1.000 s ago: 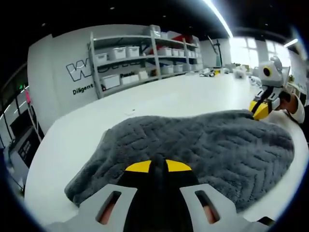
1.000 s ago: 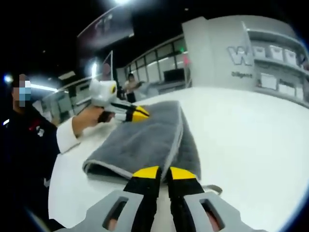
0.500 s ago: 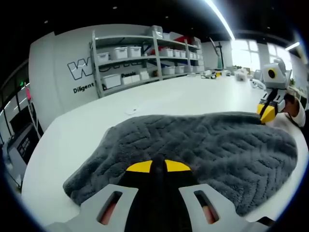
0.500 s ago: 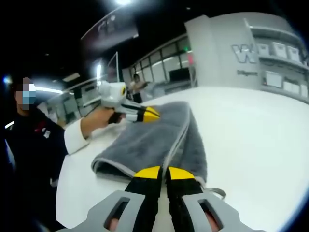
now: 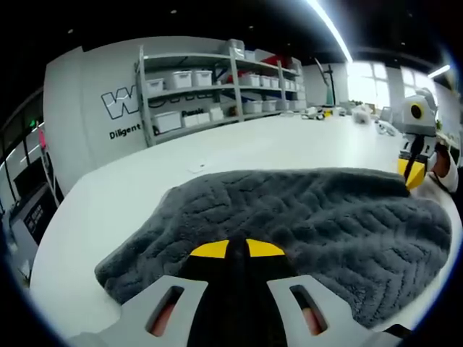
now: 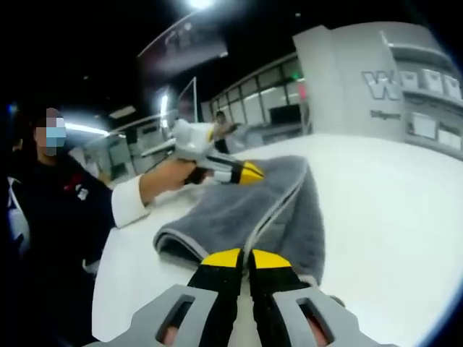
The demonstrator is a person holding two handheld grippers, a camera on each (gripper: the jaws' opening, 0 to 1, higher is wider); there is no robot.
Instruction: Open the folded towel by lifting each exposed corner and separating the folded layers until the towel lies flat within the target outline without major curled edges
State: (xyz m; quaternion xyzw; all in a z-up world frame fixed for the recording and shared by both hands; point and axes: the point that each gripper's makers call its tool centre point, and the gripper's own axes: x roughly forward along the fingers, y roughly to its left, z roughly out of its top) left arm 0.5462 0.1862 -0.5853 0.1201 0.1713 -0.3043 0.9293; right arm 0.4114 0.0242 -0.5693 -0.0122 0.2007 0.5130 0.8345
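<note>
A dark grey towel [image 5: 304,231] with a herringbone weave lies folded on the white table [image 5: 239,148]. My left gripper [image 5: 237,249] is shut on its near edge, with fabric bunched between the yellow tips. At the towel's far right corner the right gripper [image 5: 412,176] pinches the cloth. In the right gripper view the towel [image 6: 249,210] shows two layers with a pale hem, and my right gripper [image 6: 244,258] is shut at its near corner. The left gripper [image 6: 251,173], held by a hand, grips the far corner.
Shelving with white bins [image 5: 210,90] stands against the back wall beyond the table. Small items [image 5: 340,110] lie at the table's far end. A person in dark clothes [image 6: 51,217] stands at the table's left edge in the right gripper view.
In the left gripper view the right gripper has drifted rightward and a little lower, and the towel's right end has been drawn out with it. Both grippers stay shut.
</note>
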